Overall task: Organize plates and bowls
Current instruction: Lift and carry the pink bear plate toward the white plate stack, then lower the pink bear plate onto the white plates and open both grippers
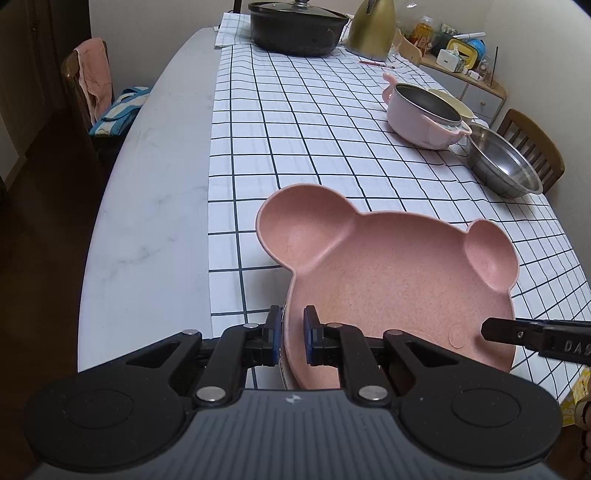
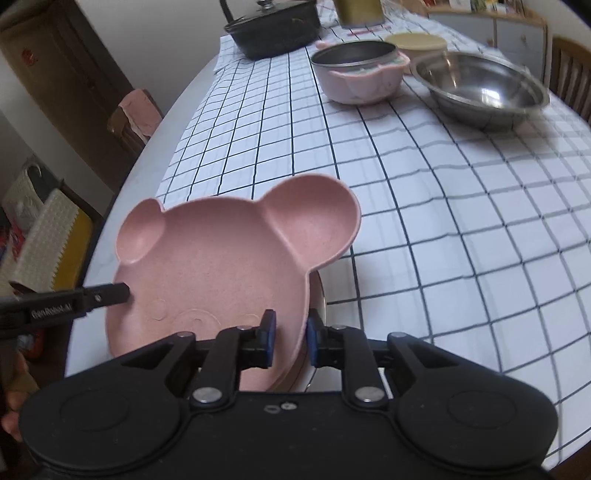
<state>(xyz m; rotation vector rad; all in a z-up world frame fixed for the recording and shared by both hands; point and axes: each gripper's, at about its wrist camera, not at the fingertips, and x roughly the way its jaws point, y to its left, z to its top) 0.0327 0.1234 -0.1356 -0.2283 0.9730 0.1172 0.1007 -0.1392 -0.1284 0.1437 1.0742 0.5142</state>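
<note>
A pink bear-shaped plate (image 1: 391, 280) lies on a pale round plate whose rim (image 2: 317, 306) shows under it, at the near edge of the checked cloth. My left gripper (image 1: 293, 334) straddles the pink plate's left rim with a small gap on each side. My right gripper (image 2: 291, 338) straddles its right rim the same way; the plate also shows in the right wrist view (image 2: 221, 273). Each gripper's finger shows at the other view's edge. A pink bowl (image 1: 424, 118) with a dark pot nested in it and a steel bowl (image 1: 502, 162) stand farther back.
A black lidded pot (image 1: 295, 27) and a gold kettle (image 1: 371, 29) stand at the table's far end. A cream lidded container (image 2: 415, 44) sits behind the pink bowl. Chairs stand at both sides. Bare marble tabletop (image 1: 147, 206) runs along the left.
</note>
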